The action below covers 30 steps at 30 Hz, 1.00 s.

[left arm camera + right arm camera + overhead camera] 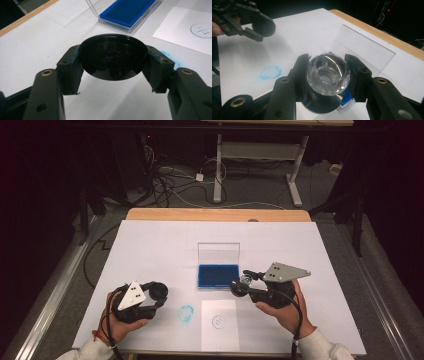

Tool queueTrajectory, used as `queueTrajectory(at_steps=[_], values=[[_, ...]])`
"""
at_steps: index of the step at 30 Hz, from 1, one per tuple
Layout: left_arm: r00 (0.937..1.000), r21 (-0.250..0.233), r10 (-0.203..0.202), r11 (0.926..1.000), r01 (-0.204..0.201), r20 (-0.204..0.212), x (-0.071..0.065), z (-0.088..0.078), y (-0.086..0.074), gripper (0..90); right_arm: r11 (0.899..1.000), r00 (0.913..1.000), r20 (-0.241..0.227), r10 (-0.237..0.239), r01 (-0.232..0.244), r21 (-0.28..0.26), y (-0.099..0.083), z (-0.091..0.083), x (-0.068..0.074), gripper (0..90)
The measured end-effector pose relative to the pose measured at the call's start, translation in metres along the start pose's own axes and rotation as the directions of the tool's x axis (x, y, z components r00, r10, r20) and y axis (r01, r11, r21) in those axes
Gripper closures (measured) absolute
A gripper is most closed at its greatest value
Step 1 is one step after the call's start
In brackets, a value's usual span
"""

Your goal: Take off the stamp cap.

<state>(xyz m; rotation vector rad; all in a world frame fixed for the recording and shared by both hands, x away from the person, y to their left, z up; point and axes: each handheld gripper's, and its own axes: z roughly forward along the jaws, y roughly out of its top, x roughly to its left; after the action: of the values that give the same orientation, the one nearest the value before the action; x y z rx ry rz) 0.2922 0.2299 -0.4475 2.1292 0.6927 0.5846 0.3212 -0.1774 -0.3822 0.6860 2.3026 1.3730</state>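
Fingers (71, 72) of left gripper (150, 296) clamp black cap (113, 56) near table (150, 240) front-left; right gripper (245, 284) pinches clear-knobbed stamp (328, 73) just above ink pad (217, 275), mid-table. Risk: smooth knob slips, inked face smears paper sheet (220, 325) at front edge.

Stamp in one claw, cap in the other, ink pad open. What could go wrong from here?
1. The right claw pinches the stamp by its faceted clear knob; that curved surface could twist or slip in the grip.
2. The open ink pad sits right beside the stamp; a stray dip could add to the blue smudge on the table cover.
3. The left claw grips the black cap only at its rim, so it could pop out.
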Motion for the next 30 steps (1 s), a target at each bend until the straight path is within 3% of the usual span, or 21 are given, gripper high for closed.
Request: queueTrajectory(at_steps=[4, 12, 20, 30], values=[[0.9996, 0.002, -0.027, 0.9996, 0.027, -0.002, 0.001, -0.004, -0.006, 37.0, 1.0, 0.9998, 0.009, 0.016, -0.016, 0.012, -0.003, 0.0, -0.007, 57.5], [0.9994, 0.0, -0.033, 0.9995, 0.033, 0.009, 0.001, -0.003, -0.008, 37.0, 0.999, 0.9989, 0.031, 0.036, -0.037, 0.03, -0.005, 0.002, -0.016, 57.5], [0.9992, 0.008, -0.031, 0.9995, 0.031, 0.026, 0.001, 0.0, -0.009, 37.0, 0.998, 0.9985, 0.055, 0.005, -0.009, 0.066, -0.004, 0.009, -0.021, 57.5], [0.999, 0.012, -0.028, 0.9995, 0.028, 0.035, 0.001, 0.002, -0.009, 37.0, 0.998, 0.9992, 0.04, -0.01, 0.008, 0.069, 0.005, 0.016, -0.022, 57.5]])
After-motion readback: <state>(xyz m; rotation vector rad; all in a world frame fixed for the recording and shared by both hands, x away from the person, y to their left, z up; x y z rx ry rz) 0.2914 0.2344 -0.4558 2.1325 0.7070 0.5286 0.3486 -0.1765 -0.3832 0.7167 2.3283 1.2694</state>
